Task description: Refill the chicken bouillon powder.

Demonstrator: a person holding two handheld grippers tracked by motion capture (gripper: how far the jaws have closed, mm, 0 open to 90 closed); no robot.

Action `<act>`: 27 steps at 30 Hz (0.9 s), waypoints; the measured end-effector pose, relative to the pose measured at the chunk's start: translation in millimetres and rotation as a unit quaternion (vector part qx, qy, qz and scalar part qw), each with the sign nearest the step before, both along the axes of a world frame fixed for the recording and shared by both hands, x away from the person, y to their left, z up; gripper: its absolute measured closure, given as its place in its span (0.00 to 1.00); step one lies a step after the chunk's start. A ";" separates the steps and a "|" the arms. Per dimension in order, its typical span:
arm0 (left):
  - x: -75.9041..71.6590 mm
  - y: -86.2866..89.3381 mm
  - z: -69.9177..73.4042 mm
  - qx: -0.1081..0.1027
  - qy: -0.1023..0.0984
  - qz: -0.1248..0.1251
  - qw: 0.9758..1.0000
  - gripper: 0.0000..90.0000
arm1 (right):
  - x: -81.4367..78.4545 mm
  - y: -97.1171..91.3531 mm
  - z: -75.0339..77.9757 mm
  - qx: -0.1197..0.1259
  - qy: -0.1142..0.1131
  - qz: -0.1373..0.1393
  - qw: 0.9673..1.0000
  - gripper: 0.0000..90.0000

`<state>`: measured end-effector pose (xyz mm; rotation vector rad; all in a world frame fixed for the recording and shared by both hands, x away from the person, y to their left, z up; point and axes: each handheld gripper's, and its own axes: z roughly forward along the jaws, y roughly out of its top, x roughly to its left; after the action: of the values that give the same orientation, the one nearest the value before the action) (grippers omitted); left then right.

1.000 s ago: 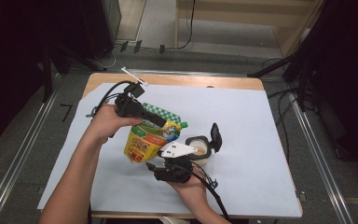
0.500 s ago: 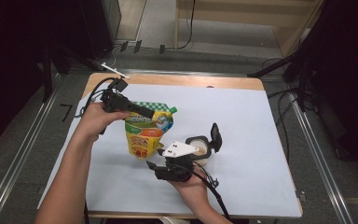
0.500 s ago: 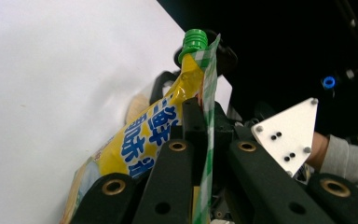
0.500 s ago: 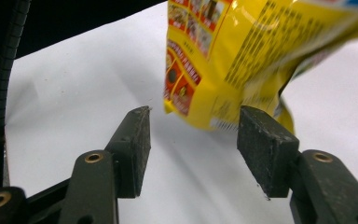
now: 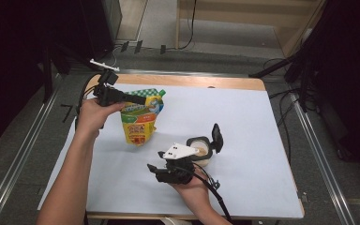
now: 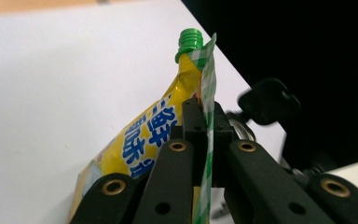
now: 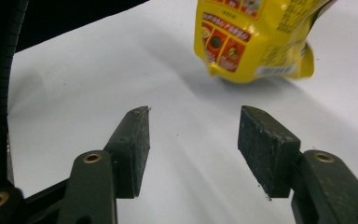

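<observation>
Pinching only the thin green-checked top seam of the yellow pouch (image 5: pixel 139 119), the left gripper (image 5: pixel 143 99) holds it hanging near the table's far-left corner, its bottom edge just meeting the white sheet (image 5: pixel 243 122); in the left gripper view the jaws are clamped flat on that seam just below the green screw cap (image 6: pixel 189 39). Such a narrow bite on slick film is, I judge, the main risk: the weight of the contents could pull the seam through the pads, and the pouch would flop over or slide toward the left edge. Swinging it sideways would make this likelier, since the full belly would lag and twist the seam. The right gripper (image 5: pixel 161 169), near the table's near edge, has its jaws apart with nothing between them, pointed at the pouch's lower end in the right gripper view (image 7: pixel 254 44). Just beside it stands the small open container (image 5: pixel 200 151) with its black lid (image 5: pixel 216 136) flipped up; a careless reach forward by that hand could, I think, knock it and spill it.
</observation>
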<state>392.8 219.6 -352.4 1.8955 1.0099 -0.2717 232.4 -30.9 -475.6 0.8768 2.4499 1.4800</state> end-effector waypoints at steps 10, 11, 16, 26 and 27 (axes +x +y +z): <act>7.9 -2.5 -12.4 0.024 -0.008 0.016 1.000 0.90 | 0.2 -4.6 1.1 0.001 0.002 -0.008 1.000 0.50; 7.8 -3.6 -12.8 0.029 -0.005 0.017 0.999 0.86 | 0.5 -4.8 1.2 0.001 0.002 -0.007 1.000 0.50; 7.5 -5.7 -13.6 0.034 -0.005 0.014 0.999 0.80 | 1.2 -5.0 2.0 0.002 0.003 -0.004 1.000 0.50; 5.1 -7.7 -10.6 0.036 -0.011 0.010 0.999 0.70 | 1.4 -5.8 4.2 0.002 0.007 -0.002 1.000 0.50; 4.9 -8.3 -10.4 0.039 -0.010 0.009 0.999 0.70 | 1.3 -5.3 4.6 0.001 0.006 0.001 1.000 0.50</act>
<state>397.7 211.3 -362.8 1.9543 1.0373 -0.2052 233.7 -36.2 -471.0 0.8873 2.4575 1.4831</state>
